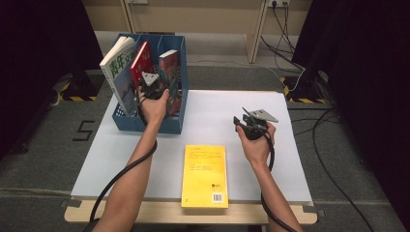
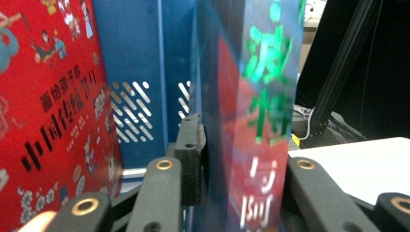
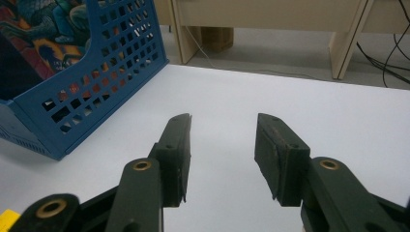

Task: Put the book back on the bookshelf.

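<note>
My left gripper (image 2: 232, 159) has its jaws on either side of the dark book (image 2: 251, 116), upright in the blue file box (image 1: 171, 123) at the table's (image 1: 290, 159) far-left corner; whether they press, I cannot tell. My right gripper (image 3: 222, 154) hangs released.

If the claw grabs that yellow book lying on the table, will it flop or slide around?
The yellow book looks thin with a soft cover, so it would probably bend a little if lifted by one edge. It lies flat on the smooth white table, so a push would likely slide it, not tip it. It seems fairly light.
</note>
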Tool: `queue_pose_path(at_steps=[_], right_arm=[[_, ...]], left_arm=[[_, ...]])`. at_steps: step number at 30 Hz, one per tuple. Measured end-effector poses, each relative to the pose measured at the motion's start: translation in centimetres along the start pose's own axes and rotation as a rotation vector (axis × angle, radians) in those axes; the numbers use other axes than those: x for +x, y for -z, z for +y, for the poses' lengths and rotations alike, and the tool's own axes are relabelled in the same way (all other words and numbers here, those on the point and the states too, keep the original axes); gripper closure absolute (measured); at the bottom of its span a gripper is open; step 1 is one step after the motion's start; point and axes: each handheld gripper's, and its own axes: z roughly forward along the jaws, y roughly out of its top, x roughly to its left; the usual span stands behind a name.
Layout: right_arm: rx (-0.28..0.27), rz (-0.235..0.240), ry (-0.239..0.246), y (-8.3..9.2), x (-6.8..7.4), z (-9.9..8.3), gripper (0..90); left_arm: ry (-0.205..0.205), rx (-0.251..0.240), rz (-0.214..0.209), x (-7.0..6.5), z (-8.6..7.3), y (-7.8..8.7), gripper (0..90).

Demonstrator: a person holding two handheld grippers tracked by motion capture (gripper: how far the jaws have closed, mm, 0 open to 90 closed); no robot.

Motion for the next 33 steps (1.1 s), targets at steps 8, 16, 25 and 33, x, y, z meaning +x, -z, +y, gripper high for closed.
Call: queue_pose_path(at_steps=[8,16,25,33], right_arm=[[0.001,0.001,-0.002,0.1,-0.2,0.2,57.2],[0.003,0.005,-0.005,0.1,-0.1,0.2,56.7],[0.004,0.007,-0.003,0.0,-0.1,0.3,56.3],[0.007,0.006,-0.011,0.1,-0.1,0.3,56.2]], left_arm=[[-0.007,0.006,0.031,0.1,1.1,0.4,66.0],[-0.020,0.006,0.061,0.1,1.7,1.0,69.7],[0.013,0.016,0.036,0.4,1.9,1.3,68.1],[0.013,0.014,0.036,0.3,2.8,1.0,66.9]])
